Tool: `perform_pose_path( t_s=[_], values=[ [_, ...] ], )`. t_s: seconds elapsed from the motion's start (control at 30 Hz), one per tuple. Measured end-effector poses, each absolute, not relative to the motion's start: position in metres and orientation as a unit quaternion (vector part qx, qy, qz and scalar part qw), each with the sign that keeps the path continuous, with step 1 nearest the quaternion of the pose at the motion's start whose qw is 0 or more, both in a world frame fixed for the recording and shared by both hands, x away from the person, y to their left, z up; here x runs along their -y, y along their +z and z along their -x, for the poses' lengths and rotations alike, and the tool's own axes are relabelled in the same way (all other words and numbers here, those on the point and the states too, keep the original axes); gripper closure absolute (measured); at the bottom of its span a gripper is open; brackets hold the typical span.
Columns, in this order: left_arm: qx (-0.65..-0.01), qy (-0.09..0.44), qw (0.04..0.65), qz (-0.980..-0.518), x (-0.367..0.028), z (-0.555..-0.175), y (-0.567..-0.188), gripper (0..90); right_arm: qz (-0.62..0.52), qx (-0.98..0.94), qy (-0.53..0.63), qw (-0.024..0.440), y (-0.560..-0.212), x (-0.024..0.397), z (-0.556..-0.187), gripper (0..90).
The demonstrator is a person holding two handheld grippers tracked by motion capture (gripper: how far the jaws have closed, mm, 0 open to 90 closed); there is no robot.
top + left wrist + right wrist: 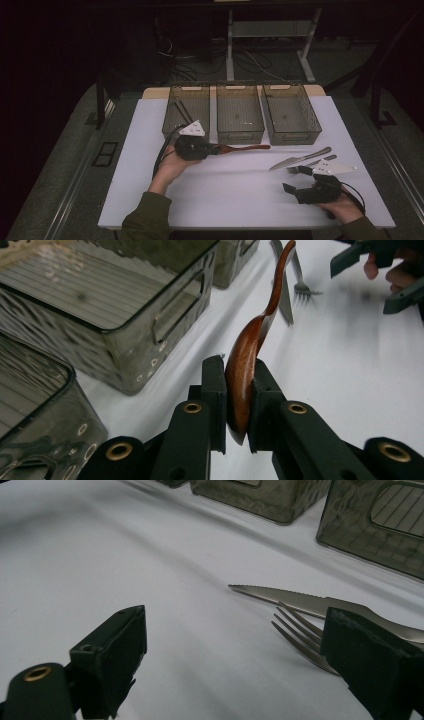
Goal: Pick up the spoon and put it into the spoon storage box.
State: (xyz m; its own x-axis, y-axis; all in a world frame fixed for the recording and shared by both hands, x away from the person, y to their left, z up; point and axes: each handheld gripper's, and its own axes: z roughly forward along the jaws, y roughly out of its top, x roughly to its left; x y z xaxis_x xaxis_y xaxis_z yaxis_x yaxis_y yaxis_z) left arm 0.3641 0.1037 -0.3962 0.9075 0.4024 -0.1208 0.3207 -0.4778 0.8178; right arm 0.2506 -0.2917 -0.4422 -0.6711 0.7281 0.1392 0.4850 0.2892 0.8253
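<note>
The left gripper (239,390) has its two black jaws closed on the bowl of a wooden spoon (247,355), a glossy reddish-brown piece with a smooth, rounded bowl that narrows into a slim curved handle. In the left gripper view the bowl stands on edge between the matt black pads, which press on both of its faces, and the handle runs straight away from the jaws. From the high view the spoon (245,147) lies with its long axis level and across the table, bowl end at the left gripper (210,149) and handle tip pointing toward the person's right, just in front of the middle one of three bins (240,120). These bins are translucent, smoky grey, rectangular, with ribbed floors and cut-out handles. The table (230,195) has a plain, matt white top. The right gripper (230,655) is spread wide with nothing between its jaws; it rests low near a steel fork (300,632) with four thin tines and a serrated steel knife (295,600) lying just behind the fork.
</note>
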Motion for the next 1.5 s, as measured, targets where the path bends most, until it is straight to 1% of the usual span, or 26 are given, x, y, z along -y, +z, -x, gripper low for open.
perform_pose_path(
  t_s=[0.2,0.43,0.87,1.1,1.17,1.37,1.5],
  values=[
    [-0.223,0.057,0.467,-0.854,-0.105,-0.365,-0.391,80.3,-0.382,-0.792,0.458,0.132,-0.441,0.292,-0.25,11.6],
    [-0.26,0.082,0.463,-0.843,-0.103,-0.37,-0.383,80.3,-0.383,-0.79,0.459,0.133,-0.441,0.293,-0.25,11.6],
    [-0.318,0.122,0.466,-0.817,-0.098,-0.397,-0.368,80.3,-0.39,-0.783,0.465,0.135,-0.439,0.297,-0.25,11.6],
    [-0.339,0.145,0.451,-0.813,-0.083,-0.416,-0.362,80.3,-0.39,-0.782,0.467,0.135,-0.438,0.298,-0.249,11.7],
    [-0.347,0.158,0.435,-0.816,-0.079,-0.422,-0.362,80.3,-0.391,-0.781,0.469,0.135,-0.438,0.298,-0.249,11.7],
    [-0.368,0.181,0.413,-0.813,-0.066,-0.435,-0.365,80.3,-0.39,-0.78,0.47,0.136,-0.437,0.299,-0.249,11.7],
    [-0.376,0.185,0.405,-0.813,-0.058,-0.442,-0.367,80.2,-0.389,-0.78,0.47,0.136,-0.437,0.299,-0.249,11.7]
  ],
)
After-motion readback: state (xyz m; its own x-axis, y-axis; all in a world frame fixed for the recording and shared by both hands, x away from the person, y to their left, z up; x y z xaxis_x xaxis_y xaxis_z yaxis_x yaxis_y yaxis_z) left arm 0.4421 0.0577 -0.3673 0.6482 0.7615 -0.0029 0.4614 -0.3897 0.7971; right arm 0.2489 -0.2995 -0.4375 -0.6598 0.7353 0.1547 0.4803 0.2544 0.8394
